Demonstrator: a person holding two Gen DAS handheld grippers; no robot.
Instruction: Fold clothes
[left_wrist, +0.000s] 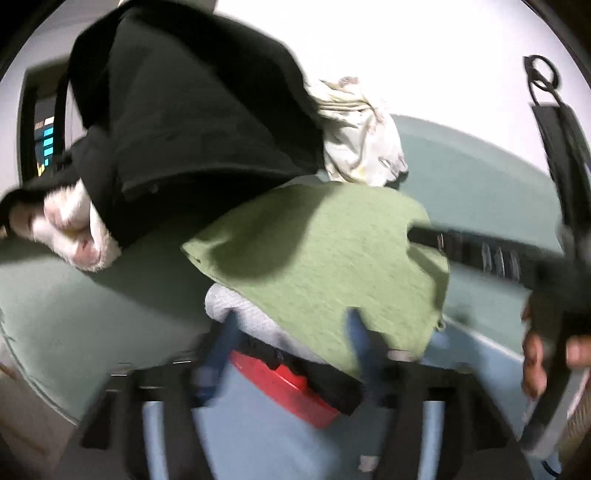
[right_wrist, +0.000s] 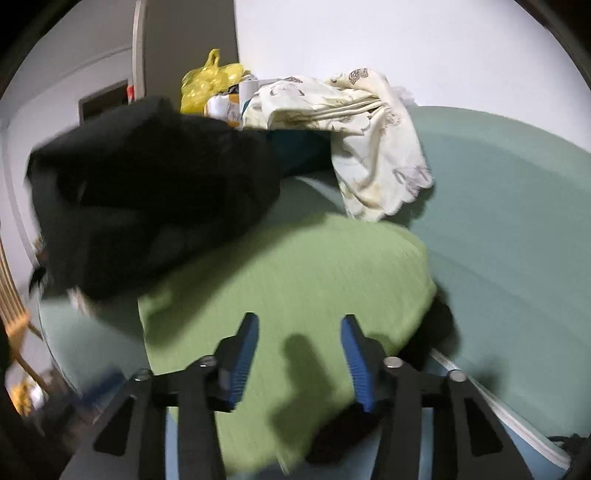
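Note:
A green garment (right_wrist: 295, 280) lies on a stack of clothes on the pale green bed (right_wrist: 517, 206). It also shows in the left wrist view (left_wrist: 325, 251), with a grey piece (left_wrist: 251, 321) and a red piece (left_wrist: 284, 384) under it. My right gripper (right_wrist: 299, 328) is open just above the green garment, holding nothing. It reaches in from the right in the left wrist view (left_wrist: 417, 232). My left gripper (left_wrist: 291, 325) is open at the near edge of the stack; its blue fingers (left_wrist: 360, 332) straddle the grey and green layers. A black garment (right_wrist: 147, 192) is heaped to the left.
A cream printed cloth (right_wrist: 369, 147) lies bunched at the back by the white wall. A yellow plastic bag (right_wrist: 207, 81) and small containers sit behind it. A white fleece lining (left_wrist: 77, 229) shows under the black garment. A wooden frame (right_wrist: 14, 317) stands at the left bed edge.

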